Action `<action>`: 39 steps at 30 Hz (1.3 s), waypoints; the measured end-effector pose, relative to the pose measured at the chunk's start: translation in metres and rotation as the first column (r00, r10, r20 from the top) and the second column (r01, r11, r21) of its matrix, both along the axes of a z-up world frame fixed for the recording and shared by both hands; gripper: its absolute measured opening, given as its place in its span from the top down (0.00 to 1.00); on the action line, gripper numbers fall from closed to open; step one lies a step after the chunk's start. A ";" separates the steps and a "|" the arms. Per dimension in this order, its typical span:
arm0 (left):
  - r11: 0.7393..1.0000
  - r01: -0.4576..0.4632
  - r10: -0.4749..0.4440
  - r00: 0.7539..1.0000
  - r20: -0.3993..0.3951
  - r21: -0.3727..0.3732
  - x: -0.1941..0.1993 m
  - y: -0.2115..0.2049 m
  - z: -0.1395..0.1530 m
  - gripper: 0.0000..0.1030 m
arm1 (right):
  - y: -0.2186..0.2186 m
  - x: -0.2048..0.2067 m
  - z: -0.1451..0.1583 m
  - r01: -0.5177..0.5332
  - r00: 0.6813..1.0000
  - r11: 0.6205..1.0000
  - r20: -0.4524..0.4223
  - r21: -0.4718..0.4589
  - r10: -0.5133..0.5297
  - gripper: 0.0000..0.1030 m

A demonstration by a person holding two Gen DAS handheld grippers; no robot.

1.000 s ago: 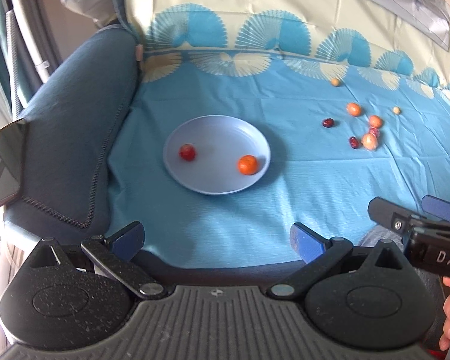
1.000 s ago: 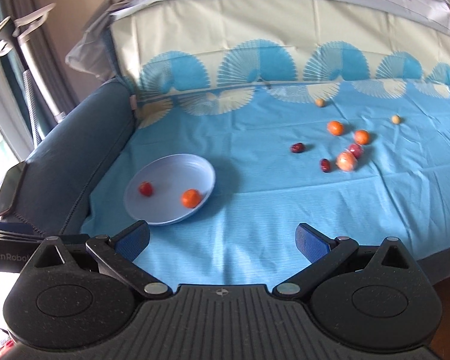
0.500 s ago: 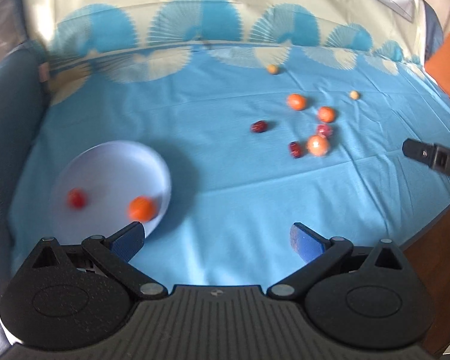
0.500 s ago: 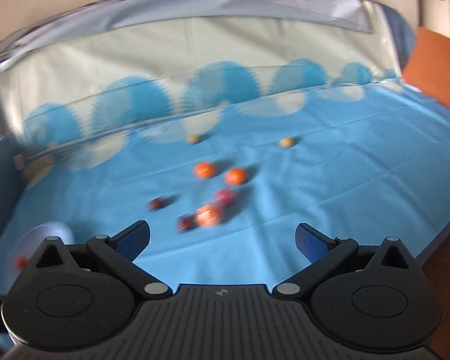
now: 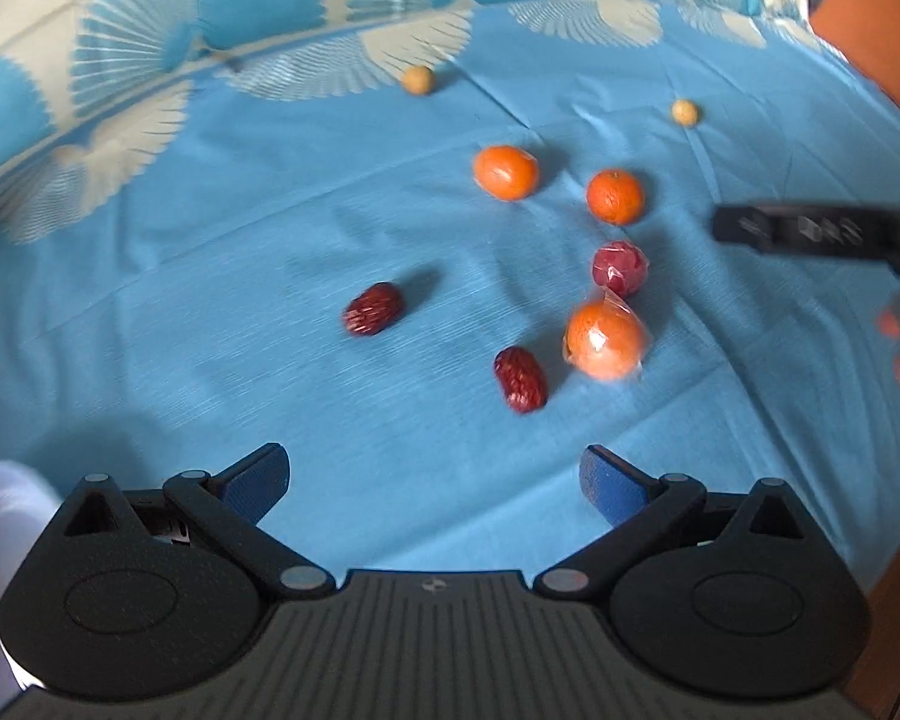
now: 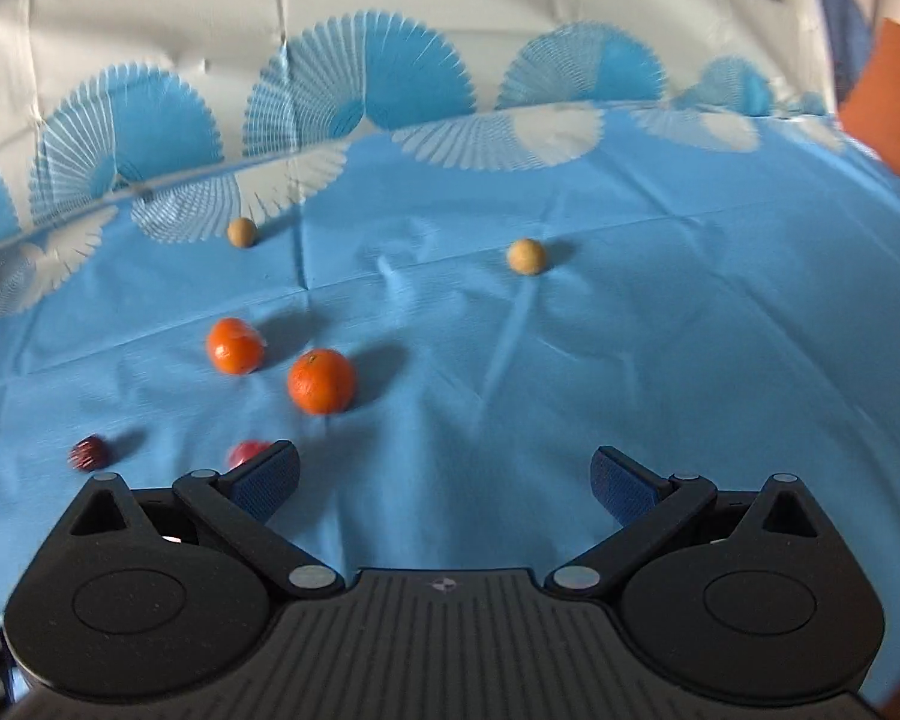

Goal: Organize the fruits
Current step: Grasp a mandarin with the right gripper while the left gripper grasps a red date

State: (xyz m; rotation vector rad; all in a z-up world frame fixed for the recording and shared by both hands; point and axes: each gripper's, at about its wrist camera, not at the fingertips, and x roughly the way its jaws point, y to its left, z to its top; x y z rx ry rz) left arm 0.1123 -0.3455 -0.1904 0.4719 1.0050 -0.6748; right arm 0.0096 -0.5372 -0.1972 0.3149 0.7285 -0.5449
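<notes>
Fruit lies spread on a blue cloth point(image 5: 210, 300) — both tongs are wide apart and hold nothing.

The left tongs point(image 5: 435, 480) hang over bare cloth, near a red date point(image 5: 520, 379). Another date point(image 5: 374, 317) lies apart to its left. A wrapped orange point(image 5: 607, 340) sits just beside the near date, with a wrapped red fruit point(image 5: 620, 268) right behind it. Two small oranges point(image 5: 505, 172) point(image 5: 615, 196) and two little tan balls point(image 5: 419, 80) point(image 5: 685, 112) lie farther back. A white plate point(image 5: 0, 498) peeks in at the left edge with something red on it. The right tongs point(image 6: 447, 477) float low over the cloth — one small orange point(image 6: 321, 381) is just ahead, to the left.
</notes>
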 end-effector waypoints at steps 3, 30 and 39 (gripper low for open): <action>1.000 0.028 -0.028 1.000 -0.011 -0.015 0.009 -0.010 -0.016 0.00 | -0.015 0.031 -0.016 -0.030 0.999 0.999 -0.012 0.036 0.031 0.01; 0.994 -0.004 0.013 0.997 0.079 -0.112 -0.010 0.048 0.053 0.79 | -0.019 0.020 0.015 0.019 0.999 0.993 0.029 -0.114 -0.016 0.64; 0.991 -0.067 0.085 0.982 0.167 -0.113 -0.060 0.139 0.126 0.79 | 0.050 -0.076 0.086 0.008 0.988 0.994 0.153 -0.106 0.009 0.64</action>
